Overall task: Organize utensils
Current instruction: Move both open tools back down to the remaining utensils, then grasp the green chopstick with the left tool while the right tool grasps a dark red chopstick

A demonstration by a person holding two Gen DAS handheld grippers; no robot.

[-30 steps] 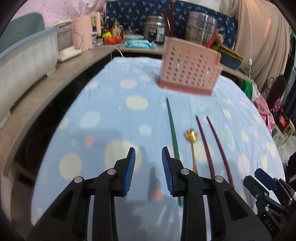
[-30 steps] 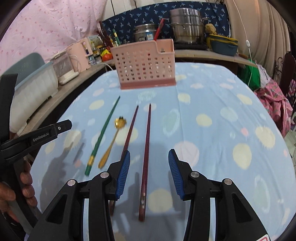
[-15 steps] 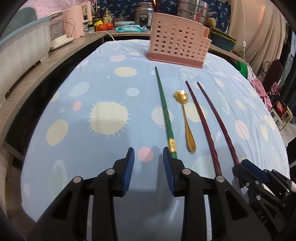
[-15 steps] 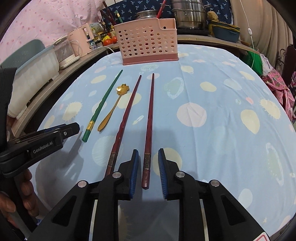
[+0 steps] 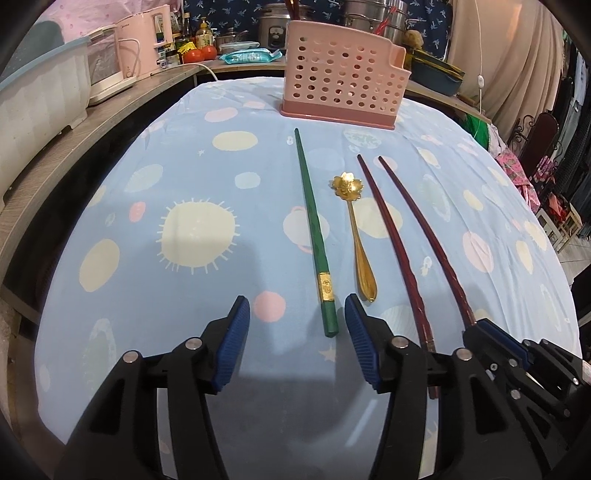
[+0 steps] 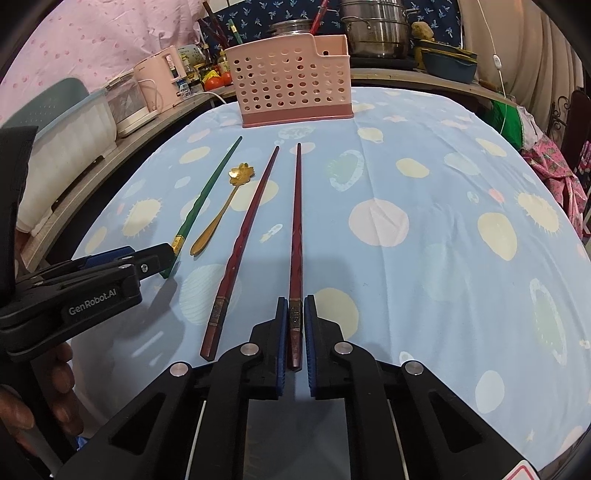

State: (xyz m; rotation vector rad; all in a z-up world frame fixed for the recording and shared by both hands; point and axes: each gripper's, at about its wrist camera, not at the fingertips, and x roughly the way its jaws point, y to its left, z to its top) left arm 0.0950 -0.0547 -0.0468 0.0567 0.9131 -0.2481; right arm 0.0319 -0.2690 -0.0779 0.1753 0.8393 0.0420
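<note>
Four utensils lie side by side on the blue dotted cloth: a green chopstick (image 5: 312, 221) (image 6: 207, 192), a gold flower spoon (image 5: 356, 236) (image 6: 221, 218) and two dark red chopsticks (image 5: 395, 240) (image 5: 424, 229). My left gripper (image 5: 297, 321) (image 6: 147, 258) is low over the cloth, its jaws opening. The green chopstick's near end lies between them, close to the right pad and untouched. My right gripper (image 6: 295, 317) (image 5: 480, 328) is shut on the near end of the right-hand red chopstick (image 6: 297, 221), which still rests on the cloth. A pink perforated utensil basket (image 5: 340, 81) (image 6: 291, 85) stands at the far end.
A wooden counter (image 5: 122, 107) runs along the left and back with a white bin (image 5: 40, 107), a pink appliance (image 5: 147, 40), bottles and steel pots (image 6: 376, 29). A hand (image 6: 55, 398) holds the left gripper's handle. Clothes and a chair crowd the right side.
Both grippers came down toward the near ends of the utensils. The left jaws widened around the green chopstick's end. The right jaws closed onto the right-hand red chopstick.
</note>
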